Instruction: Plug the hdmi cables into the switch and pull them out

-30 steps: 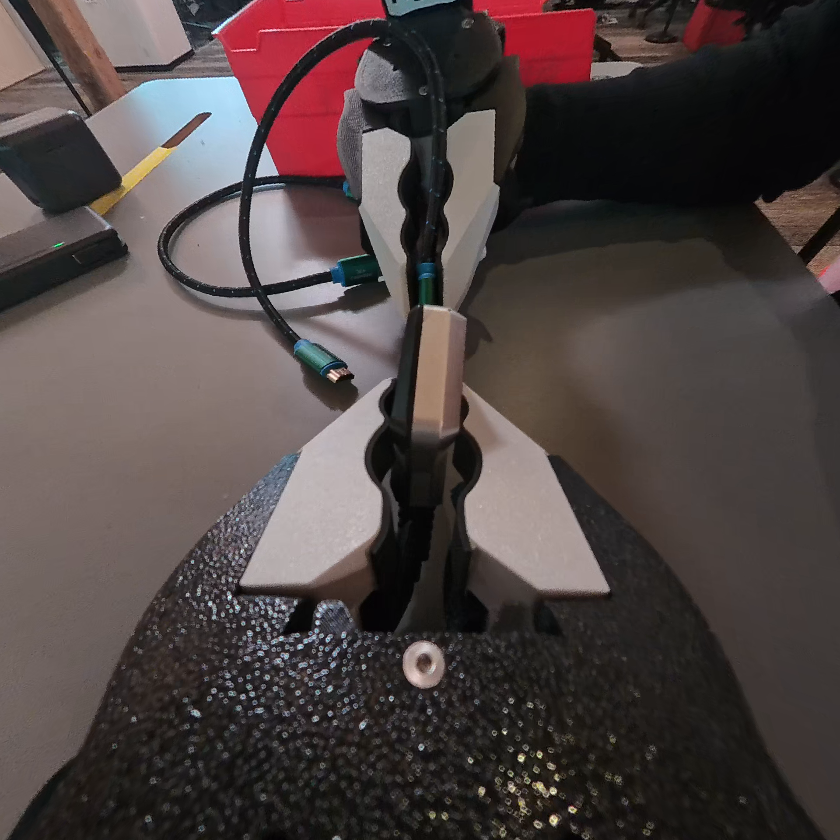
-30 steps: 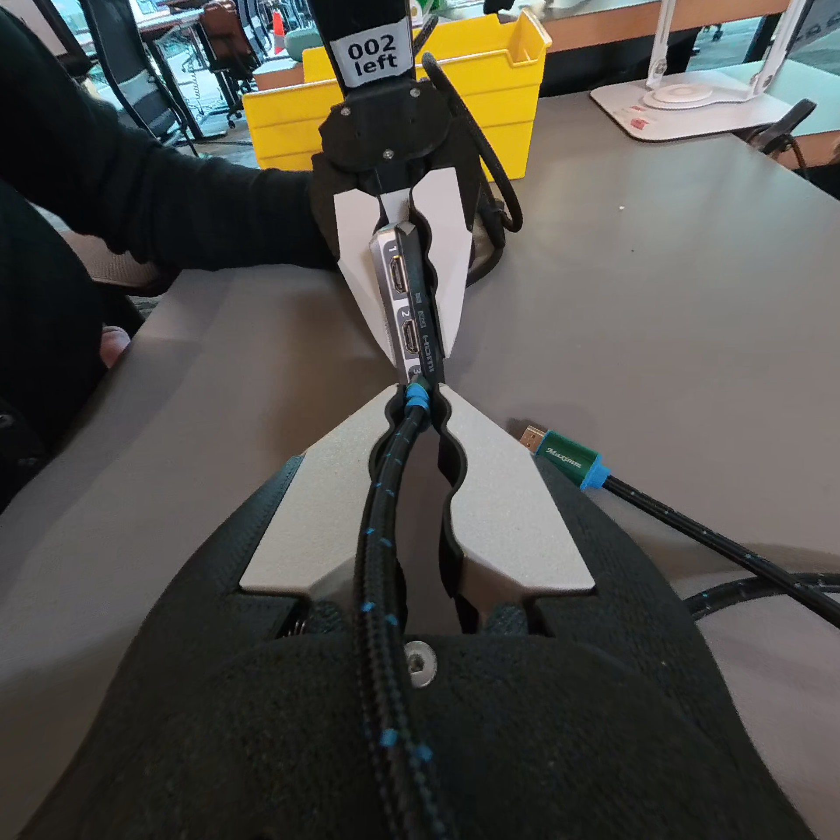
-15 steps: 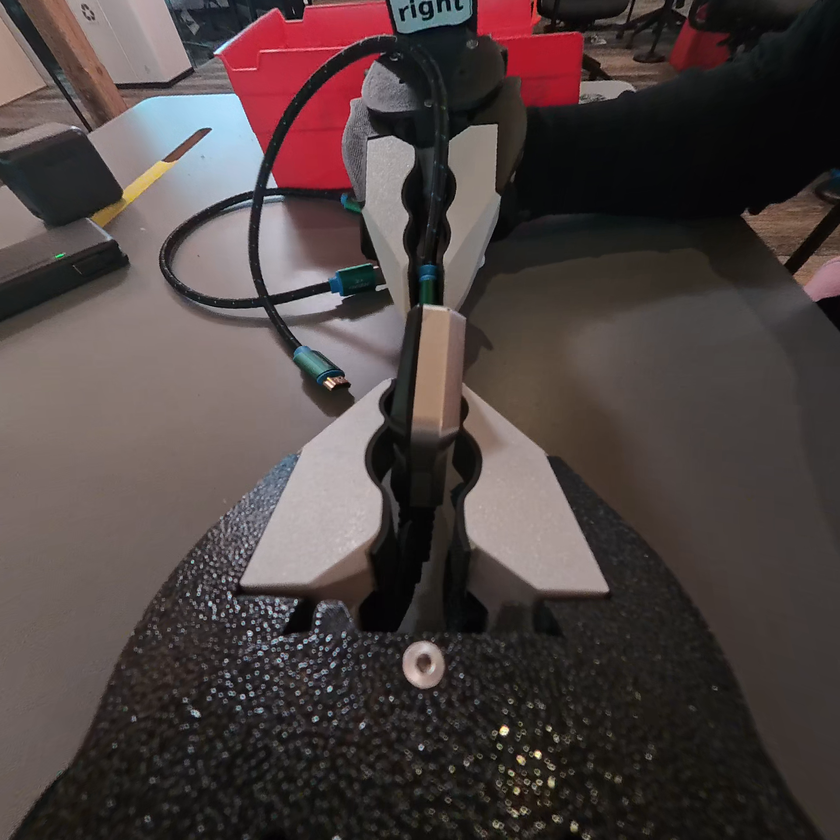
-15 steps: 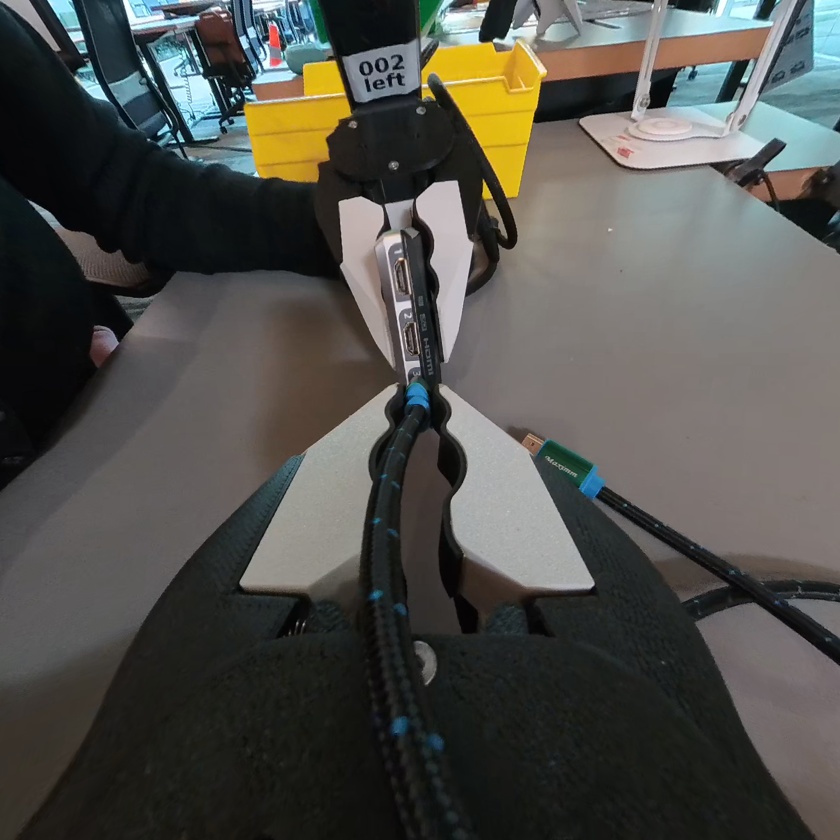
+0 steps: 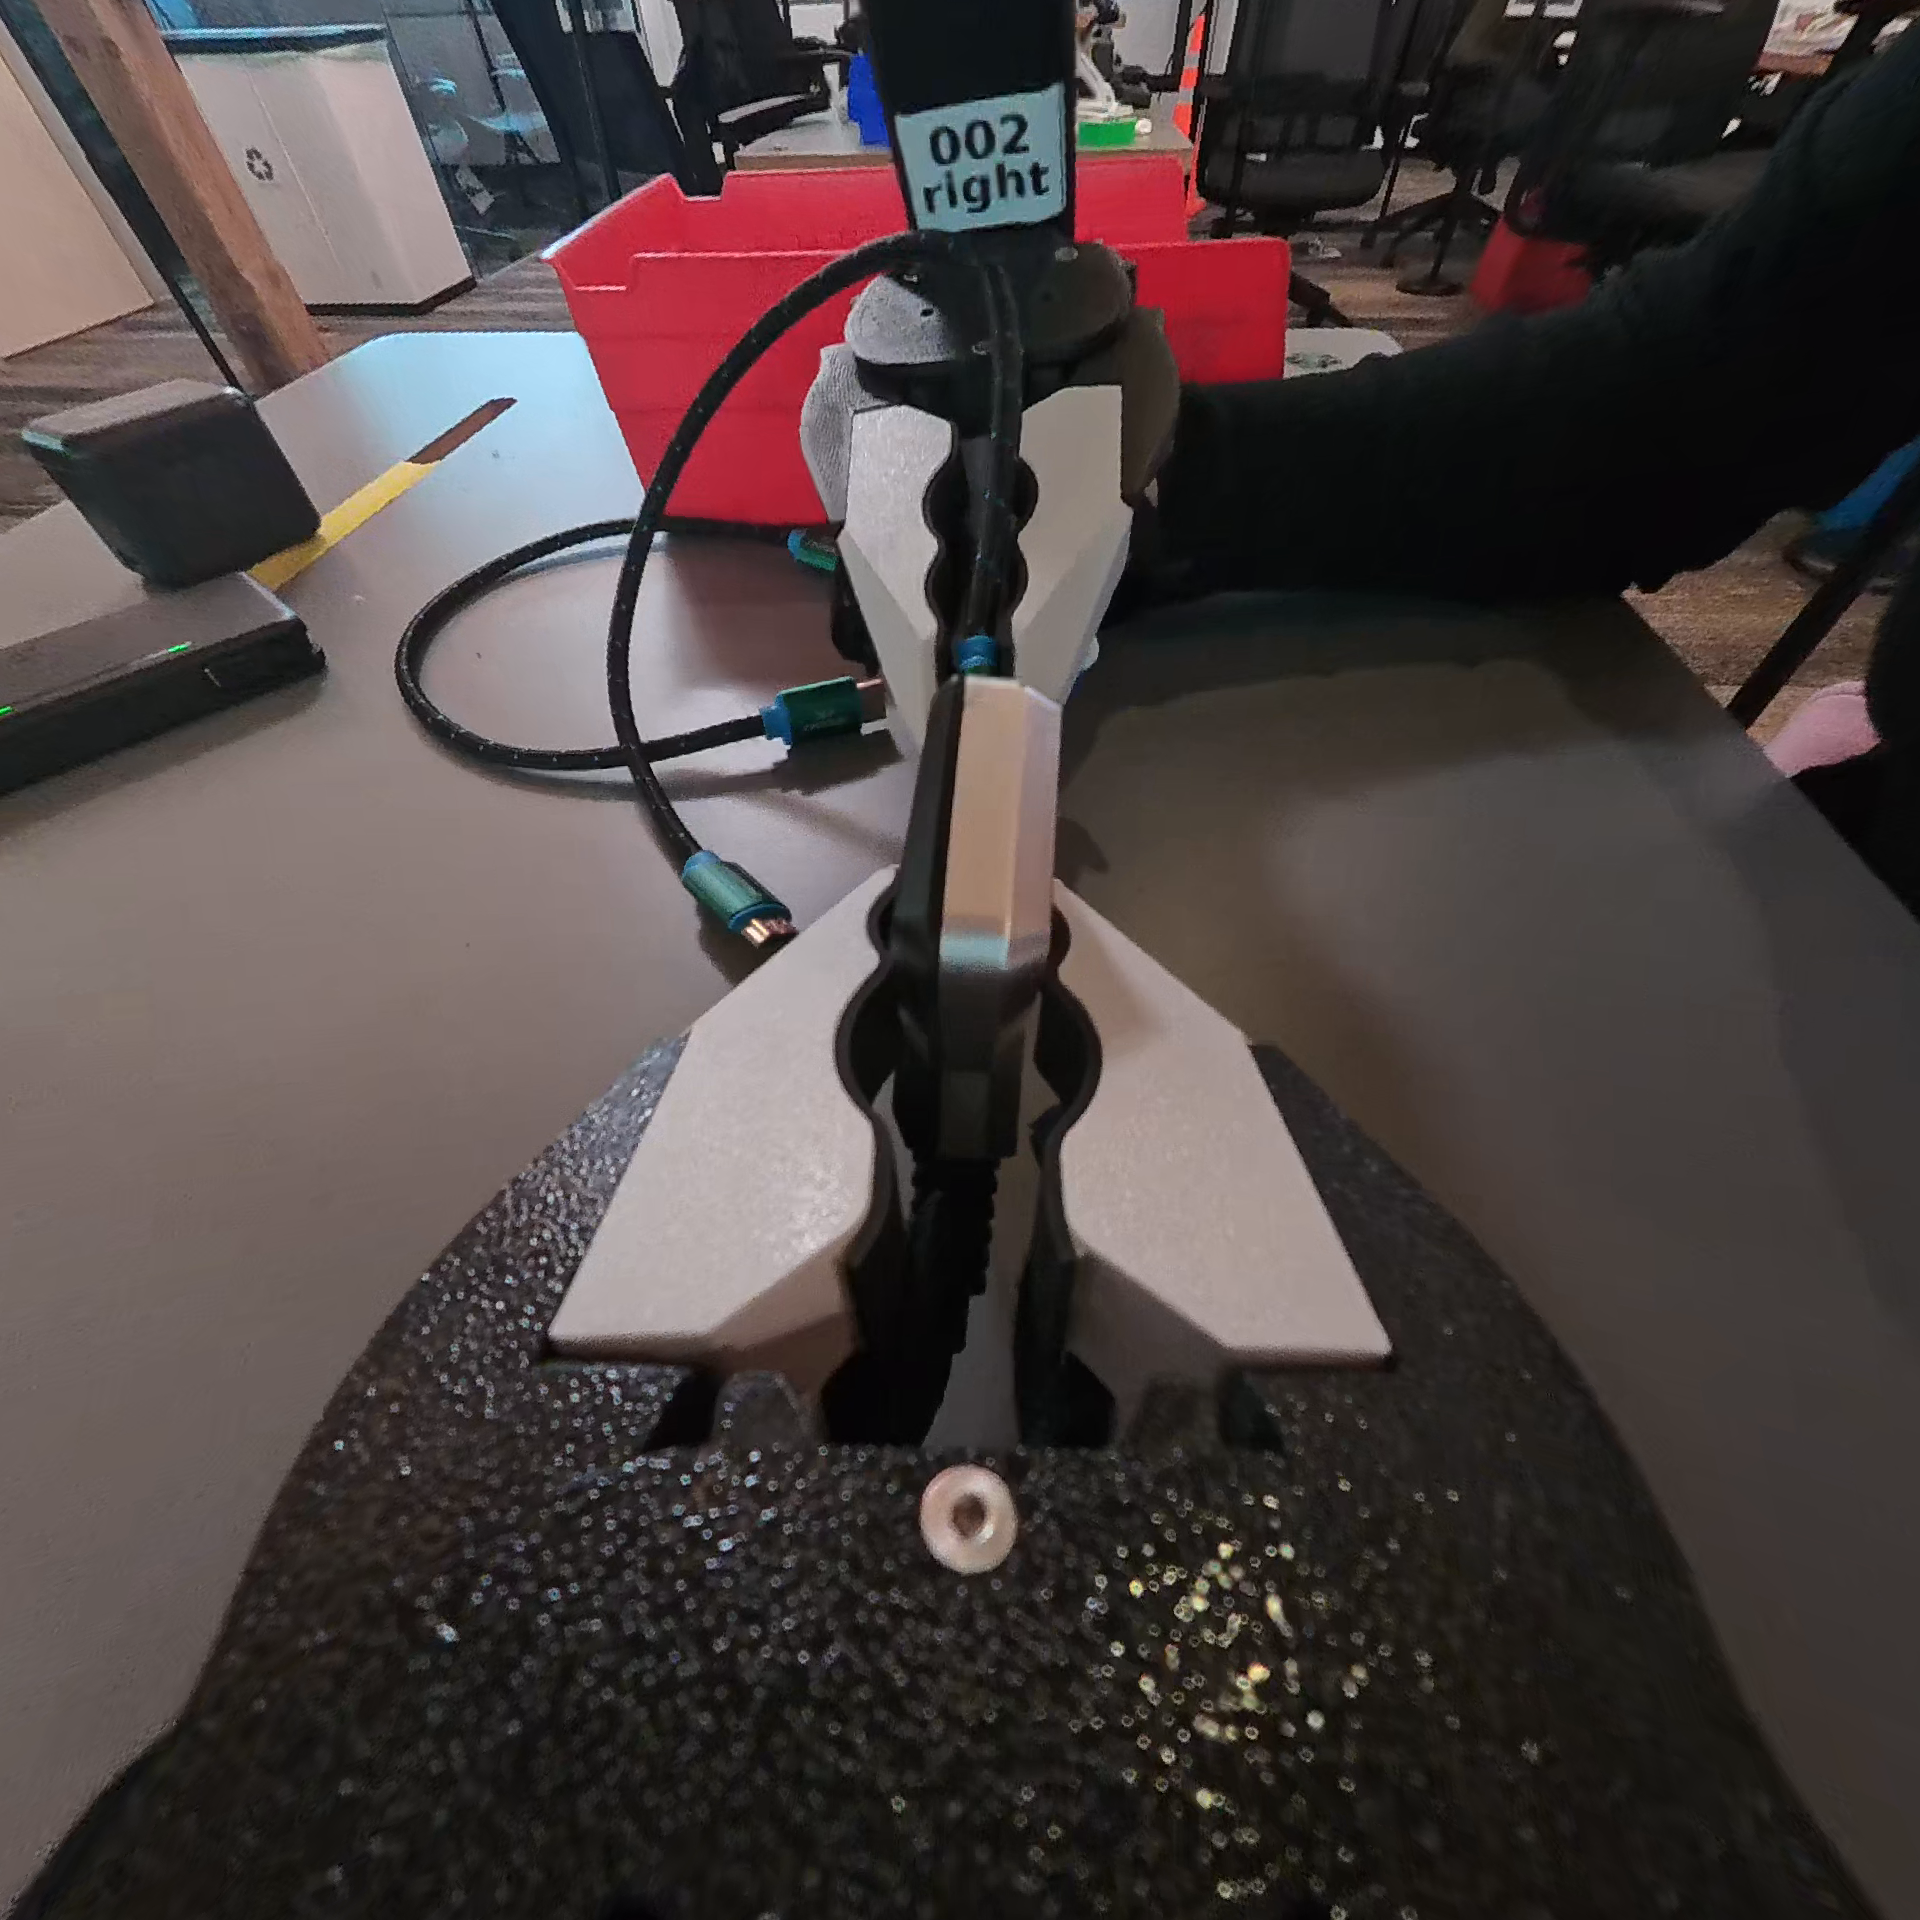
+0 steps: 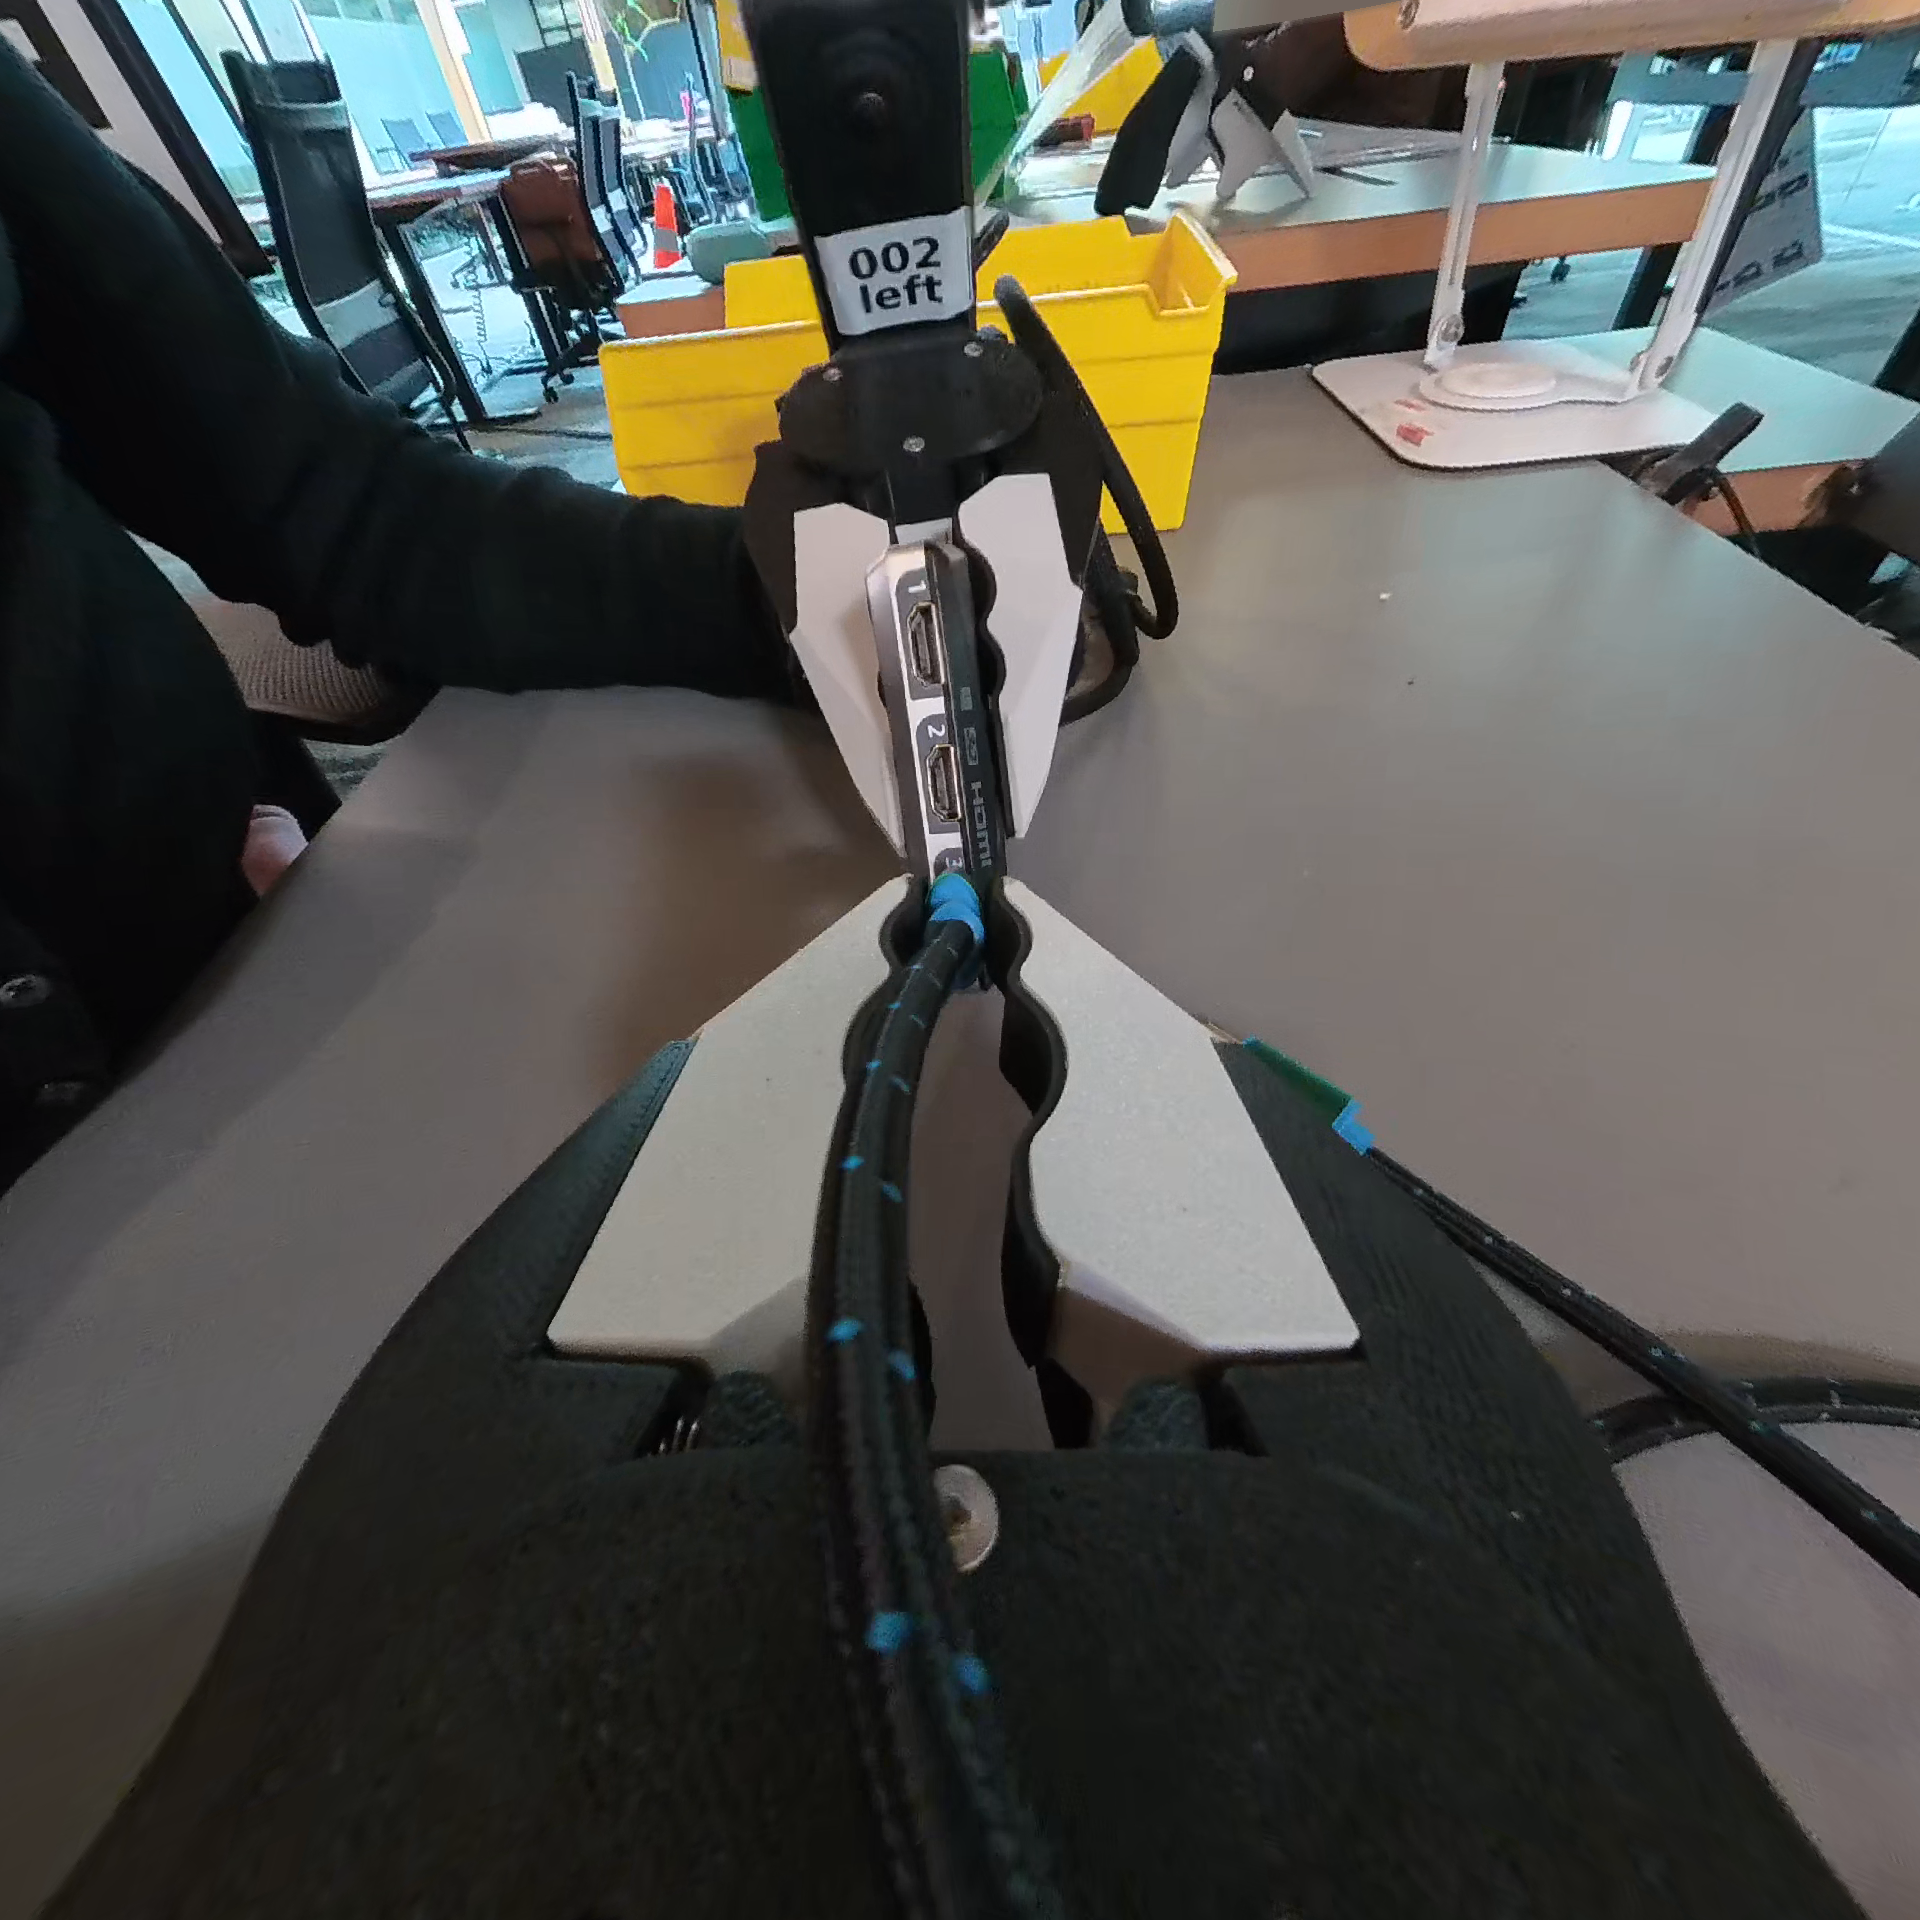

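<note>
My left gripper [image 5: 971, 914] clamps the silver switch [image 5: 992, 821] on edge above the middle of the desk [image 5: 1455, 935]. My right gripper [image 6: 951, 914] pinches the blue-collared plug [image 6: 954, 902] of a braided cable [image 6: 883, 1195] at the switch's near end. 2 other plugs [image 5: 732, 899] lie loose on the desk toward the red bin [image 5: 727, 343].

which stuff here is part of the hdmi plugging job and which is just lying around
Part of the job:
- switch, in the left gripper
- cable plug, in the right gripper
- two loose plugs

Lying about:
- red bin
- yellow bin
- black box
</note>
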The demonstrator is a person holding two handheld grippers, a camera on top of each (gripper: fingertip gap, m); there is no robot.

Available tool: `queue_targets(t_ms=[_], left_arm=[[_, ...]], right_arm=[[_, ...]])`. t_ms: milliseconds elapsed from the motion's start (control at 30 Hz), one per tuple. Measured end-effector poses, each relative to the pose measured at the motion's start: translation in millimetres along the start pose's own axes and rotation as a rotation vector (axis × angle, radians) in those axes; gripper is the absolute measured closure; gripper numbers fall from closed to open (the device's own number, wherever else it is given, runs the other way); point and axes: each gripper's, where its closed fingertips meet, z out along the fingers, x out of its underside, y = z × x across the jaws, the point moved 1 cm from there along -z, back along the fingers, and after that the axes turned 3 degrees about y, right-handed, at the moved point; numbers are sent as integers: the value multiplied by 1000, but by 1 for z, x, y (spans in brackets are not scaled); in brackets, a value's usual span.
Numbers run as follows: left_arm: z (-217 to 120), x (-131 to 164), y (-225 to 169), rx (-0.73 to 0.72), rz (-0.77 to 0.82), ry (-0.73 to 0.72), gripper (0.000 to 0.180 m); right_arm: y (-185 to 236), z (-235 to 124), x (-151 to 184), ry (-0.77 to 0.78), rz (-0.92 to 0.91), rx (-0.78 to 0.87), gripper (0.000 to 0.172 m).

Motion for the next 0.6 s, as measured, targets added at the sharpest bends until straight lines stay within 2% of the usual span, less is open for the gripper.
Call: queue_targets(t_ms=[400,500,600], left_arm=[[-10,-17,-4,20,-10,-135,162],[-14,-26,-5,32,-25,-199,162],[-16,-29,-2,7,-6,-220,162]], right_arm=[[6,-1,-18,-152,72,-43,162],[7,-4,-33,-265,124,-67,162],[4,-5,-40,-315,152,-58,162]])
